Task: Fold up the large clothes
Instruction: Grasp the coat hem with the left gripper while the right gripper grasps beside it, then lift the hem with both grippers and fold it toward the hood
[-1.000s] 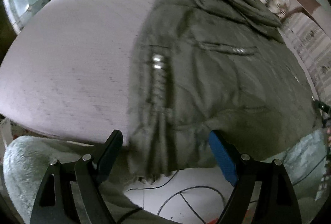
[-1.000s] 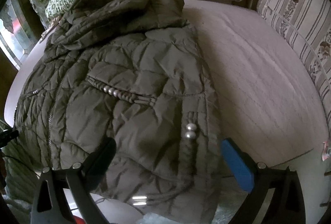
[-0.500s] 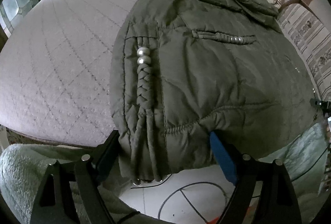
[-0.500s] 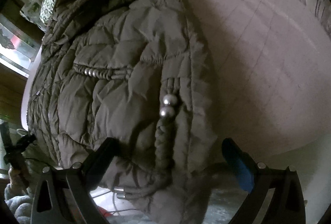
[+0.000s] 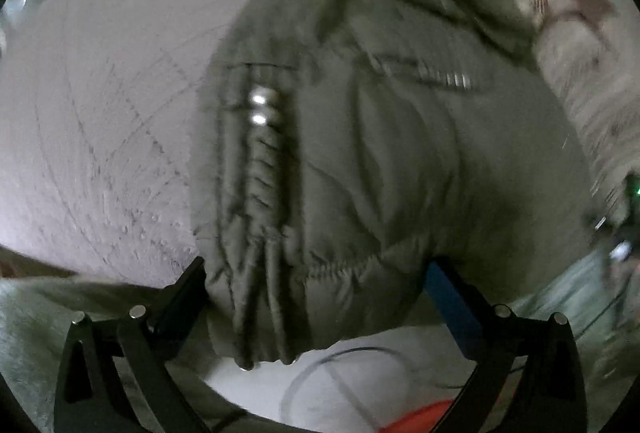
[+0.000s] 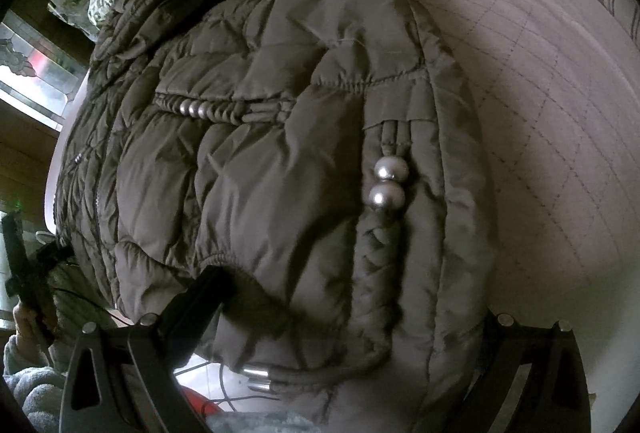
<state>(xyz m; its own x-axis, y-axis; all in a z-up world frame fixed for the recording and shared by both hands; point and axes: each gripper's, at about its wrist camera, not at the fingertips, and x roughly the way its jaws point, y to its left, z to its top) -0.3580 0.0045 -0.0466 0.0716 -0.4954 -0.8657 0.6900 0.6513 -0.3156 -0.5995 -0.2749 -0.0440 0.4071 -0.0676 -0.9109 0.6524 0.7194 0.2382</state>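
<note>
While spread on the quilted bed (image 6: pixel 560 113), olive padded jacket (image 6: pixel 260 153), hem overhanging the near edge, braided cords, silver beads (image 6: pixel 388 185). No readable writing. Left gripper (image 5: pixel 316 285) opening astride hem; right gripper (image 6: pixel 352 309) wide, likewise.

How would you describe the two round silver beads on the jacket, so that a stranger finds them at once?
Start at the olive quilted jacket lying on the pale bed cover. Go to its lower edge, near the side next to the bare cover, where a braided cord runs down. The two silver beads sit stacked on top of that braid, far larger than the small beads on the pocket trim.
</note>
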